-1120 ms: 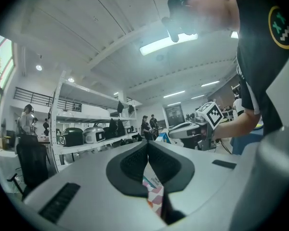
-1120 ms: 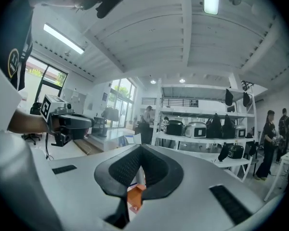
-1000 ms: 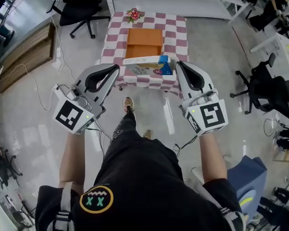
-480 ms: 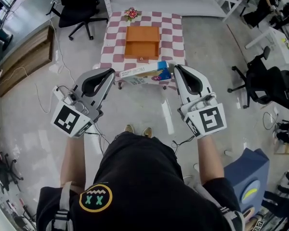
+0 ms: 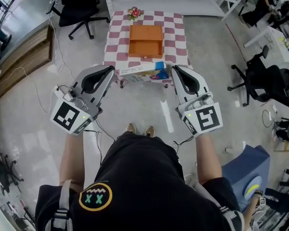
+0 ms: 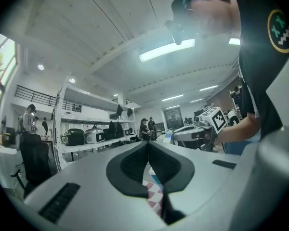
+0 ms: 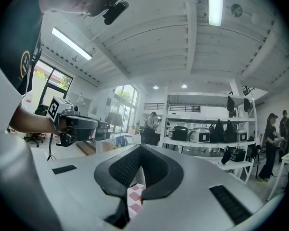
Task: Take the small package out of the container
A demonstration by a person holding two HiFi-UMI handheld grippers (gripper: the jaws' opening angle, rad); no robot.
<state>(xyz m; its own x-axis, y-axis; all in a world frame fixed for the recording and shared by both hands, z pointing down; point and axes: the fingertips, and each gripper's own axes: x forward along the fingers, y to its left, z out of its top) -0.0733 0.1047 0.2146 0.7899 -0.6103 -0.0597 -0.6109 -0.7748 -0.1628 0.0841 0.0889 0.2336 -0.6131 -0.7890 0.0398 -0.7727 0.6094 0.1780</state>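
Observation:
In the head view a small table with a pink-and-white checked cloth [image 5: 178, 28] stands ahead of me. An orange container [image 5: 145, 41] sits on its middle. A white package with a blue end [image 5: 143, 72] lies at the table's near edge. My left gripper [image 5: 111, 70] hangs just left of that package and my right gripper [image 5: 174, 69] just right of it, both apart from it. In the left gripper view, the left gripper [image 6: 147, 143] has its jaws together with nothing between them. The right gripper [image 7: 141, 147] looks the same in its own view.
A flower ornament [image 5: 135, 13] stands at the table's far edge. Office chairs [image 5: 77, 6] [image 5: 265, 88] flank the table, a wooden bench [image 5: 24, 57] lies at left, and a blue unit [image 5: 243, 177] stands at lower right. Cables trail on the floor. Shelves with appliances [image 7: 202, 134] and people show in the gripper views.
The person's feet have come together and the table now sits slightly farther and higher in view. Both grippers stay shut beside the package.

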